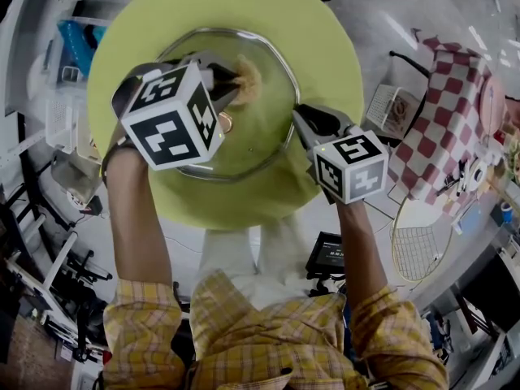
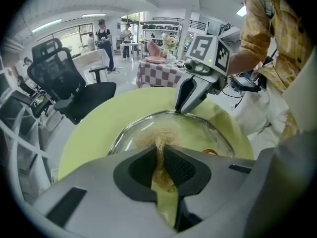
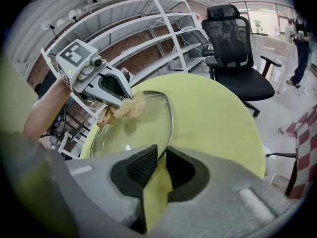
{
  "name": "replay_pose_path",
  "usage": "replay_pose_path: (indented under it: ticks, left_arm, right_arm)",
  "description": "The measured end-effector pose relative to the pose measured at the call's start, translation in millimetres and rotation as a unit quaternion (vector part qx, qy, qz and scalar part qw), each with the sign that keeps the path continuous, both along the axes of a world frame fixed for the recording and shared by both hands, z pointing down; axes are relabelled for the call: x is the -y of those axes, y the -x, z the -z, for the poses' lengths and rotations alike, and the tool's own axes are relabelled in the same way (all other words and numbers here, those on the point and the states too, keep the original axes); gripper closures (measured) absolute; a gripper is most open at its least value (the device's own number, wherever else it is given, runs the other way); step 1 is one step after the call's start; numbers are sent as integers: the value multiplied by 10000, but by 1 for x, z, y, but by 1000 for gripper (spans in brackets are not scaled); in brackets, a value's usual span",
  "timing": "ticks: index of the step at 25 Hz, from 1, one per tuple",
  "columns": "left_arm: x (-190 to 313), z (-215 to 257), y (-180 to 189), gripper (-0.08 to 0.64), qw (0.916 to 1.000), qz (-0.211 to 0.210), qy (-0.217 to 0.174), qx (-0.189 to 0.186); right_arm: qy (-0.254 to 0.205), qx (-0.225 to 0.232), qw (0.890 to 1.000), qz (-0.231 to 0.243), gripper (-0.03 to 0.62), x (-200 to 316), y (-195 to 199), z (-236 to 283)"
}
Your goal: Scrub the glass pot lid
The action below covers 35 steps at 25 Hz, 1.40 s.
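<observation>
The glass pot lid [image 1: 264, 140] is seen lying flat on the round yellow-green tabletop [image 1: 325, 47], roughly in the middle of it, with a steel rim running all the way round. As it is a disc, no long axis is offered. A copper-coloured knob [image 1: 225, 123] is picked out near its centre, though which face is turned up cannot be told. The left hand-held gripper [image 2: 161, 150] is clamped tight on a tan, fibrous scrubber [image 2: 157, 133], and the tuft is pressed onto the glass on the far half of the lid, just beyond the knob. Over on the person's right side of the lid, the right hand-held gripper [image 3: 161, 155] is closed on the rim, and the metal edge is pinched between the ribbed pads [image 3: 143, 165]. Both forearms are reached out over the near edge of the tabletop. As for containers, a white slatted basket [image 1: 390, 108] is spotted off the tabletop, near a table draped in a red-and-white checked cloth [image 1: 447, 112]; what is held in it cannot be made out. A black office chair [image 2: 74, 88] is seen beyond the tabletop's far edge.
</observation>
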<state>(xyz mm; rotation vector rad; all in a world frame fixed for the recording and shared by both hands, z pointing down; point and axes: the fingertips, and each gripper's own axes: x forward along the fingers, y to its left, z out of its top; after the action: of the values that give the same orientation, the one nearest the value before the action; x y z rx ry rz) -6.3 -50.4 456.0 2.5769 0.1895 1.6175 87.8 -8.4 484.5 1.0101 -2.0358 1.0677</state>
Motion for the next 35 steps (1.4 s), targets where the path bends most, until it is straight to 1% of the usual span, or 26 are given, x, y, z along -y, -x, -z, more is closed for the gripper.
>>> replay_pose_path:
  ticks: [7, 14, 18, 24, 30, 35]
  left_arm:
    - [-2, 0, -3, 515, 9998, -201, 53, 48]
    - [-1, -3, -3, 514, 9987, -421, -270, -3]
    - [3, -3, -7, 514, 9980, -480, -408, -39]
    - [13, -6, -18, 514, 9971, -367, -653, -99]
    - [26, -7, -25, 514, 9960, -116, -861, -187]
    - [36, -10, -32, 514, 9938, 6, -1104, -138]
  right_arm:
    - [15, -4, 10000, 17, 541, 1, -2, 0]
    - [-6, -21, 10000, 2, 541, 0, -1, 0]
    - [-9, -18, 10000, -24, 541, 1, -2, 0]
    - [-6, -10, 10000, -20, 541, 1, -3, -1]
    - [-32, 47, 10000, -50, 541, 1, 0, 0]
    - [-31, 80, 9999, -53, 541, 1, 0, 0]
